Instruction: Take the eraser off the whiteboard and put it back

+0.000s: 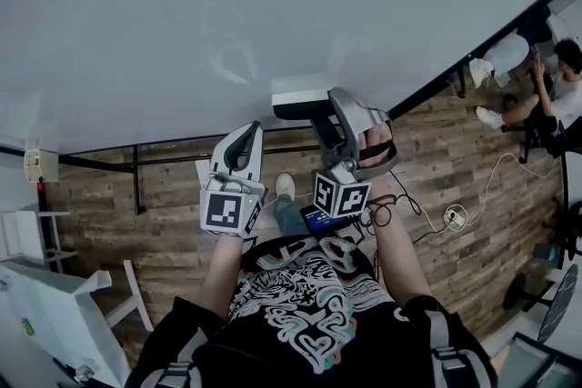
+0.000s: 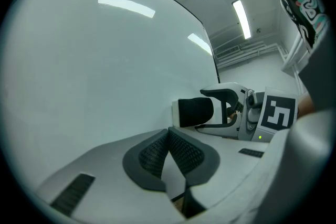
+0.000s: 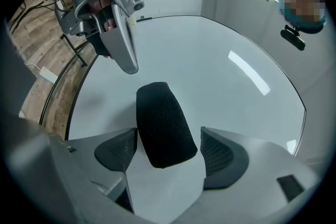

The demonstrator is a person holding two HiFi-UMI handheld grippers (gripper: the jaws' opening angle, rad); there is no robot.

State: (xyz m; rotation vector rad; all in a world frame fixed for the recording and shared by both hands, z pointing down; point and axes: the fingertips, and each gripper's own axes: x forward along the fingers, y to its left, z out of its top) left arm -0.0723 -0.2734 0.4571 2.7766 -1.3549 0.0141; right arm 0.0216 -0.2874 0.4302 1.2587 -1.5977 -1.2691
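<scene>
The eraser, a white block with a black ribbed top, sticks flat on the whiteboard. My right gripper points level at the board, its open jaws straddling the eraser. In the right gripper view the left pad sits close beside the eraser and the right pad stands clearly apart from it. My left gripper hovers just left of it near the board, its pads shut together on nothing. From the left gripper view, the eraser shows between the right gripper's fingers.
Below the whiteboard runs its black stand rail over a wooden floor. Cables and a power strip lie on the floor at right. A person sits at the far upper right. White furniture stands at lower left.
</scene>
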